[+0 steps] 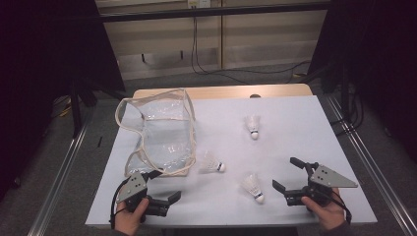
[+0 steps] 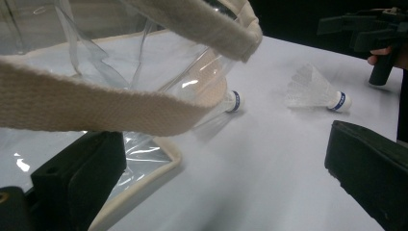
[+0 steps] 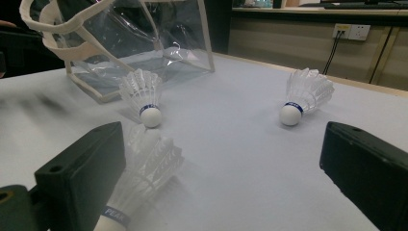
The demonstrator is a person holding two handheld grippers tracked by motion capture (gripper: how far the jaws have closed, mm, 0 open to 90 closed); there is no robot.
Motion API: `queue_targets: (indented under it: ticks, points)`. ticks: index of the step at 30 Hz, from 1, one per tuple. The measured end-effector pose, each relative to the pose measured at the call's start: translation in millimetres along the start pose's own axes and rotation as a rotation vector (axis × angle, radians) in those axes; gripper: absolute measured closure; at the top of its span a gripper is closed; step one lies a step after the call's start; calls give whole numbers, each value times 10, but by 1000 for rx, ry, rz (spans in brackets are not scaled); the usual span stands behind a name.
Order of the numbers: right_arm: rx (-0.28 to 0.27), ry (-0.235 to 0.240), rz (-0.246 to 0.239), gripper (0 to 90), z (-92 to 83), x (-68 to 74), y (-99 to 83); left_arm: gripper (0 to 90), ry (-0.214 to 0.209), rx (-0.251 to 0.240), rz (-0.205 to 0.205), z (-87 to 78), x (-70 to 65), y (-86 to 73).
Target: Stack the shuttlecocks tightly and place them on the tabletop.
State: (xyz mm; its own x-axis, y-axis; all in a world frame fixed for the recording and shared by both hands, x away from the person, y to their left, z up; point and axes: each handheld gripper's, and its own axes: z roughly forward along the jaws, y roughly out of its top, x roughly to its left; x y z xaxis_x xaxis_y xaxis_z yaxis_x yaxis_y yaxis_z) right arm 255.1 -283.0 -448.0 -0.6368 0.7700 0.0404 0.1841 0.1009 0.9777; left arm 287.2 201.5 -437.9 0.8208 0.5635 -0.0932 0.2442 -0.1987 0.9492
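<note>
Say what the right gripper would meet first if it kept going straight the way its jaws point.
Probably the nearest shuttlecock, lying just ahead of the open right gripper, close beside one jaw; depth is uncertain.

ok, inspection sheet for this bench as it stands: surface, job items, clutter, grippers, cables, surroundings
Surface: white sheet over a wooden table, edge showing at the far side.
Job's things: clear bag with cream trim, far left, mouth open; three shuttlecocks lying on the sheet: one beside the bag, one far, one near the right gripper.
Clutter: nothing seen.
Grippers: left gripper open, one jaw at the bag's near corner; right gripper open, holding nothing.
Cables: black cables hang down the back wall to the floor.
Surroundings: metal frame rails on both sides, dark curtains, wall socket.
</note>
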Motion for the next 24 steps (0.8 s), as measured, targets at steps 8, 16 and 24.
queue_targets:
  ticks: [8,16,24]
  points:
    - [-8,-1,6,14,-14,-18,5,12,-15,13,-4,38,-20,-1]
    - [-4,3,8,14,-46,-13,-11,0,-12,25,3,106,-25,26]
    - [-1,-5,9,15,-64,-35,-19,2,-26,65,-4,126,-26,-1]
